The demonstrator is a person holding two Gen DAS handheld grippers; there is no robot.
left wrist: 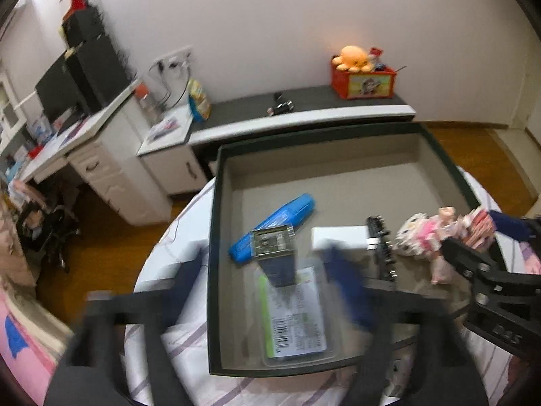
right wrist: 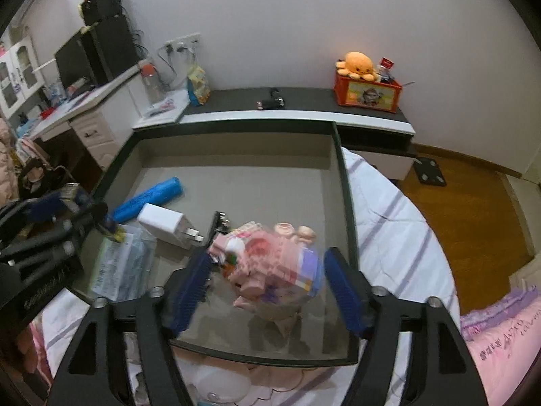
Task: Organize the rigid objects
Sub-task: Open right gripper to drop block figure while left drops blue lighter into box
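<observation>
A dark-rimmed open box [left wrist: 213, 223] [right wrist: 348, 230] lies on the bed. Inside it are a blue case [left wrist: 287, 218] [right wrist: 152, 199], a white charger [left wrist: 339, 238] [right wrist: 165, 225], a black strip part [left wrist: 382, 247], a clear packet with a label [left wrist: 297, 311] [right wrist: 118, 267] and a pink doll [left wrist: 426, 237] [right wrist: 270, 264]. My left gripper [left wrist: 263, 291] is blurred, spread wide, with a small metal-framed item [left wrist: 272, 243] [right wrist: 72, 193] at its tip. My right gripper [right wrist: 267, 284] is open around the doll, fingers [right wrist: 345, 291] apart from it.
The bed has a white striped sheet [right wrist: 389, 223] and pink bedding [right wrist: 500, 345]. Behind are a low dark-topped cabinet [left wrist: 304, 108], an orange toy box with a plush octopus [left wrist: 361, 74], a white desk with a monitor [left wrist: 64, 94], and a wood floor [right wrist: 466, 209].
</observation>
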